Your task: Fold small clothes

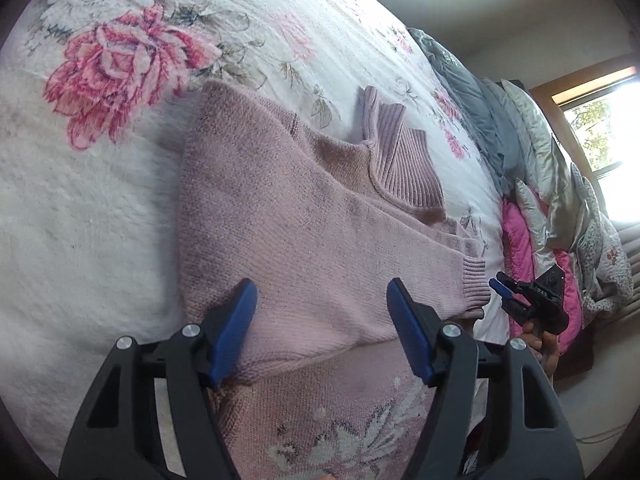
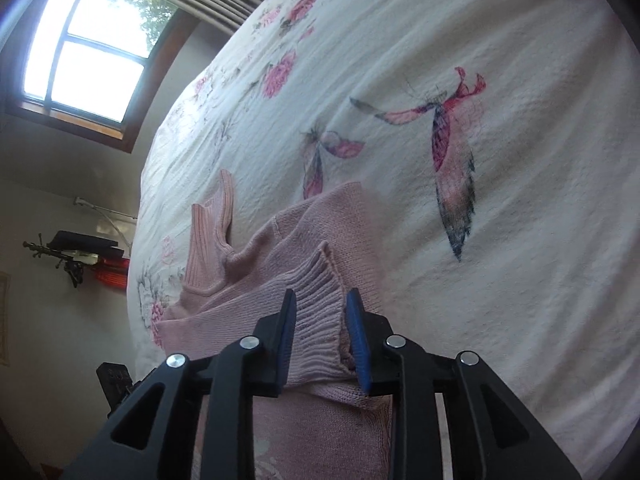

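Right claw (image 2: 321, 300) straddles cuff (image 2: 320, 320); sleeve (image 1: 320, 216) lies crosswise over sweater (image 1: 256, 184).

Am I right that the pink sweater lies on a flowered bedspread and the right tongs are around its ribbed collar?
Not quite. The pink sweater does lie on the flowered bedspread, but the right tongs are around a ribbed sleeve cuff, not the collar, which lies further off. The right wrist view shows it.
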The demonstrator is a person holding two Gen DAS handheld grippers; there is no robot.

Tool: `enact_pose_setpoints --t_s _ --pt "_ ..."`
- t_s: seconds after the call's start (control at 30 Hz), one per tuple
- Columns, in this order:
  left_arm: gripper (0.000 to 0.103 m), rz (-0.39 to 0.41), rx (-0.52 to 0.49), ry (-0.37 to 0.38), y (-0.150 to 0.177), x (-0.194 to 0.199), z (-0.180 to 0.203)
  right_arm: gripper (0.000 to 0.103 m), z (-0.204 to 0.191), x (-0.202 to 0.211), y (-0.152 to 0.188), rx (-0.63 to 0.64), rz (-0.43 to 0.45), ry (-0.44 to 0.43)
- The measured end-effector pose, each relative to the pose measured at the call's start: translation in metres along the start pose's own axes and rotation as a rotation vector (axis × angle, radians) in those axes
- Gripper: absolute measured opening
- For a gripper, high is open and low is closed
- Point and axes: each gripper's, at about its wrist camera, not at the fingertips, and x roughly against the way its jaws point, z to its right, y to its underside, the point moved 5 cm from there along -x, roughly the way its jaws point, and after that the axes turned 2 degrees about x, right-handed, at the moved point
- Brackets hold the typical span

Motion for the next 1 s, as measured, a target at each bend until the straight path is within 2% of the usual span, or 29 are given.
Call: enact_pose_setpoints --t_s 0.07,0.13,0.2,0.27,0.33,0.37,0.4,0.43,0.5,0.57,0.6,0.63,0.7,0.77,0.83,0.9,1.0 --pt "0.067 0.024 -0.019 0.014 -0.008 0.006 0.009 0.027 -0.008 0.006 0.003 0.053 0.025 0.002" --pt "0.069 0.049 -0.033 0.018 -0.018 0.008 0.016 0.027 -0.017 0.006 0.008 0.089 0.027 -0.037" --pt "0.07 0.045 -0.039 -0.015 -0.027 0.002 0.014 0.028 -0.017 -0.005 0.011 0.098 0.001 -0.047" --pt "0.069 0.014 -0.023 -0.08 -0.032 -0.013 0.001 0.028 -0.006 -0.023 0.014 0.071 -0.04 -0.037" --pt "0.065 -0.001 -0.013 -0.093 -0.034 -0.022 -0.01 0.023 0.011 -0.038 0.017 0.037 -0.063 -0.012" --pt "0.061 -0.004 -0.011 -0.093 -0.034 -0.021 -0.012 0.016 0.02 -0.041 0.018 0.016 -0.068 -0.02" --pt "0.06 -0.003 -0.005 -0.092 -0.034 -0.016 -0.011 0.014 0.025 -0.04 0.019 -0.004 -0.064 -0.043" --pt "0.061 0.004 -0.002 -0.075 -0.033 -0.01 -0.008 0.015 0.026 -0.035 0.021 -0.019 -0.056 -0.074" --pt "0.066 0.025 -0.025 -0.001 -0.025 0.007 0.002 0.026 0.022 -0.02 0.025 -0.003 -0.033 -0.124" --pt "0.066 0.009 -0.057 0.065 -0.011 0.015 0.009 0.028 0.017 -0.01 0.031 0.012 -0.033 -0.175" --pt "0.067 -0.009 -0.074 0.078 -0.003 0.015 0.01 0.03 0.017 -0.01 0.036 0.02 -0.049 -0.189" --pt "0.067 -0.029 -0.094 0.06 0.005 0.01 0.007 0.03 0.018 -0.013 0.04 0.033 -0.069 -0.18" --pt "0.063 -0.064 -0.112 -0.01 0.014 -0.004 -0.008 0.022 0.027 -0.028 0.05 0.047 -0.114 -0.127" --pt "0.061 -0.076 -0.092 0.011 0.014 -0.007 -0.017 0.006 0.036 -0.034 0.049 0.028 -0.132 -0.092" --pt "0.063 -0.075 -0.084 0.039 0.004 0.0 -0.01 0.015 0.028 -0.024 0.04 0.019 -0.114 -0.124" --pt "0.068 -0.049 -0.124 0.061 -0.014 0.005 0.006 0.026 0.003 -0.016 0.024 0.076 -0.082 -0.141" --pt "0.07 -0.025 -0.143 0.101 -0.057 -0.005 0.03 0.029 -0.036 -0.029 -0.007 0.117 -0.08 -0.153"
